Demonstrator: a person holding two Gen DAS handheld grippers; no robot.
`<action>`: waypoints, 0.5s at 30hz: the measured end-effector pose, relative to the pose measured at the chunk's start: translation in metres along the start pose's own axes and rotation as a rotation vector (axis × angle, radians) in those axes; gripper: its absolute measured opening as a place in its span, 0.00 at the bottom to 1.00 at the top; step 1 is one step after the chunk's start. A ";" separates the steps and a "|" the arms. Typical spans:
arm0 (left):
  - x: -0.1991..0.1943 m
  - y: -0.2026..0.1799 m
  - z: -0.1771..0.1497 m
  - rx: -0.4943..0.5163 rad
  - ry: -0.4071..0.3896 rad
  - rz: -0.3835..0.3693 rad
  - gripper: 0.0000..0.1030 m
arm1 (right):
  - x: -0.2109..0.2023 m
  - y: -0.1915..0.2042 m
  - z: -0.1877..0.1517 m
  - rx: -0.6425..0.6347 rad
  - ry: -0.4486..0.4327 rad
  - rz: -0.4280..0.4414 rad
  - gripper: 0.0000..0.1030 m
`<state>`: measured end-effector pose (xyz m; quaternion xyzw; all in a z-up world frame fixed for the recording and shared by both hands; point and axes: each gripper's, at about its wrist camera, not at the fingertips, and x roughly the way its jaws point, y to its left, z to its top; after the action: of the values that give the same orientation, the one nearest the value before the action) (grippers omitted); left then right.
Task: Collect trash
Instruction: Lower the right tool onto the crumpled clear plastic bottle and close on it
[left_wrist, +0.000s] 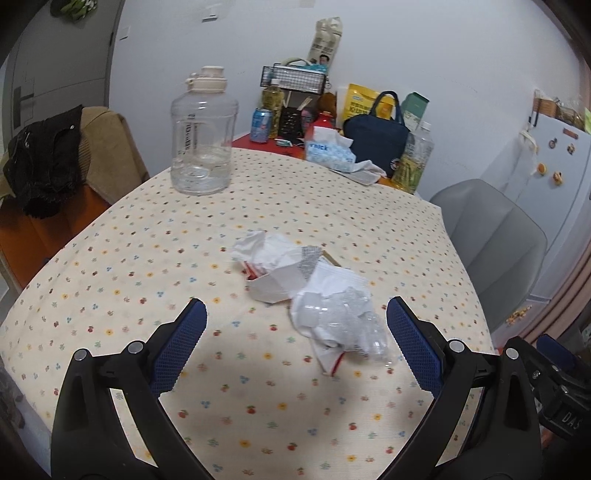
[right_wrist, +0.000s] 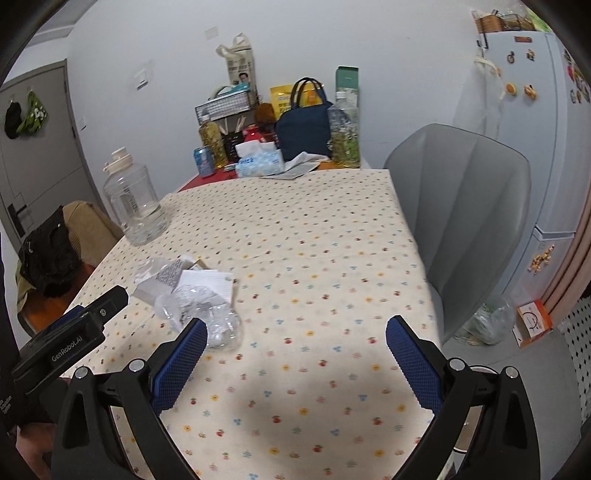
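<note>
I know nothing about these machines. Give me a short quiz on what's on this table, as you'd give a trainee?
1. True or false: the left claw is clamped on the crumpled clear plastic.
2. The big clear water jug stands: A) upright, B) tipped over.
3. Fill in: beside the dark blue bag lies a pack of ____.

Key: 1 false, both the left and the right claw are open and hold nothing; 2 A; 3 tissues.
</note>
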<state>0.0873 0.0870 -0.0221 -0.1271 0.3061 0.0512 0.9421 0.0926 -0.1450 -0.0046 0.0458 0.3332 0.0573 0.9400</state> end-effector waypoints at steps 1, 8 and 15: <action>0.001 0.006 0.000 -0.011 0.002 0.006 0.94 | 0.003 0.006 0.000 -0.009 0.005 0.005 0.92; 0.014 0.032 -0.005 -0.046 0.024 0.041 0.94 | 0.025 0.034 -0.004 -0.051 0.044 0.038 0.91; 0.033 0.050 -0.011 -0.075 0.062 0.066 0.94 | 0.053 0.061 -0.013 -0.107 0.115 0.079 0.82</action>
<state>0.0991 0.1329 -0.0601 -0.1539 0.3371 0.0896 0.9245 0.1209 -0.0770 -0.0400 0.0053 0.3811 0.1148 0.9174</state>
